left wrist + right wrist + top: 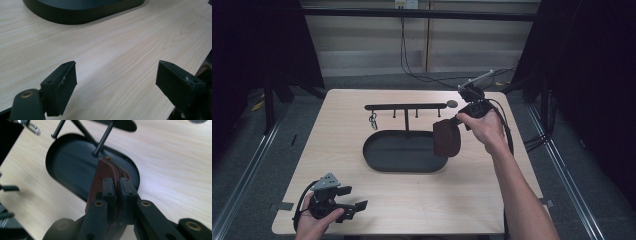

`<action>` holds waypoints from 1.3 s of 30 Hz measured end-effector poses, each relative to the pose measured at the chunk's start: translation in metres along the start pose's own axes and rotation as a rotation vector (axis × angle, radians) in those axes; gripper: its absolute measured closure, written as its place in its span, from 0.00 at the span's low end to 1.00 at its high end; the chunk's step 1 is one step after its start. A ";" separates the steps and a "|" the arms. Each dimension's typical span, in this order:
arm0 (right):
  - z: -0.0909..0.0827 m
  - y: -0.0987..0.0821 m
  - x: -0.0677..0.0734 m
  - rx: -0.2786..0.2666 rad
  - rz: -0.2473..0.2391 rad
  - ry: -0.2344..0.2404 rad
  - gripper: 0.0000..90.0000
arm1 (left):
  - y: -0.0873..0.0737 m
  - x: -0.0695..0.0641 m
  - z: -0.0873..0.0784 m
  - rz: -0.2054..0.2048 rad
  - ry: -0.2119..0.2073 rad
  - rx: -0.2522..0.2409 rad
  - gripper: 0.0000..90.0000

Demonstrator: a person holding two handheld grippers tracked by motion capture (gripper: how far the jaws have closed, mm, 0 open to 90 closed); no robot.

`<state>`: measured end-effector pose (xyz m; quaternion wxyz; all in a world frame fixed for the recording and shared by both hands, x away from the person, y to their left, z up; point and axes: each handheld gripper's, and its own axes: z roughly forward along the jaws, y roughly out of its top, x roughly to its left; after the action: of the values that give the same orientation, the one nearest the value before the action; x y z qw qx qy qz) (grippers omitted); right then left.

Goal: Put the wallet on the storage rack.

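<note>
A dark brown zip pouch (447, 138) hangs over the right end of a black oval tray (384, 159), with my right gripper (458, 119) shut on its top edge. In the right gripper view the pouch (103, 173) is pinched between the two jaws, its zipper facing up, above the tray (65, 160). A black T-shaped rack (407, 106) with pegs rises from the tray, and a key ring (373, 120) hangs from its left peg. My left gripper (357, 205) rests open at the table's front left, with nothing between its fingers (60, 87).
The light wood table (362, 210) ends close in front of the left gripper. Cables (412, 70) run over the floor behind the table. Dark curtains stand on both sides.
</note>
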<state>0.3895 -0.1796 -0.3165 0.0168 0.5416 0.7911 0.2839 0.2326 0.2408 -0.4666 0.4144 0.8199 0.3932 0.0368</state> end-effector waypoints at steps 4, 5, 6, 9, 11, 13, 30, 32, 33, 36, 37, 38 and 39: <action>0.010 -0.003 -0.002 -0.026 0.007 0.019 0.94 | 0.000 -0.001 0.001 0.009 -0.008 0.004 0.19; 0.012 -0.003 -0.003 -0.041 0.015 0.024 0.94 | 0.001 -0.002 0.002 0.010 -0.012 0.005 0.19; 0.014 -0.003 -0.005 -0.045 0.019 0.028 0.94 | 0.001 -0.002 0.002 0.011 -0.011 0.005 0.19; 0.020 -0.003 -0.006 -0.047 0.029 0.047 0.94 | 0.000 -0.001 0.001 0.008 -0.009 0.005 0.19; 0.025 -0.003 -0.007 -0.040 0.025 0.054 0.94 | 0.001 -0.001 0.001 0.010 -0.006 0.008 0.19; 0.030 -0.003 -0.007 -0.049 0.037 0.059 0.94 | 0.001 -0.004 0.002 0.032 0.016 0.014 0.19; 0.077 -0.017 -0.021 -0.096 0.098 0.132 0.94 | 0.002 -0.004 0.001 0.033 0.004 0.002 0.19; 0.081 -0.018 -0.022 -0.099 0.108 0.141 0.94 | 0.002 -0.003 0.001 0.032 0.005 0.002 0.19; 0.084 -0.020 -0.023 -0.101 0.112 0.145 0.94 | 0.002 -0.003 0.001 0.033 0.004 0.005 0.19; 0.089 -0.022 -0.025 -0.109 0.120 0.161 0.94 | 0.002 -0.004 0.002 0.024 0.012 0.012 0.19; 0.090 -0.022 -0.025 -0.114 0.122 0.171 0.94 | 0.002 -0.004 0.002 0.025 0.014 0.013 0.19; 0.092 -0.023 -0.026 -0.115 0.127 0.178 0.94 | 0.002 -0.004 0.002 0.025 0.013 0.013 0.20; 0.094 -0.024 -0.027 -0.117 0.133 0.182 0.94 | 0.002 -0.003 0.002 0.024 0.010 0.012 0.20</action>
<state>0.4114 -0.1684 -0.4137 -0.0422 0.5630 0.7337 0.3780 0.2327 0.2362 -0.4654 0.4069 0.8270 0.3855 0.0434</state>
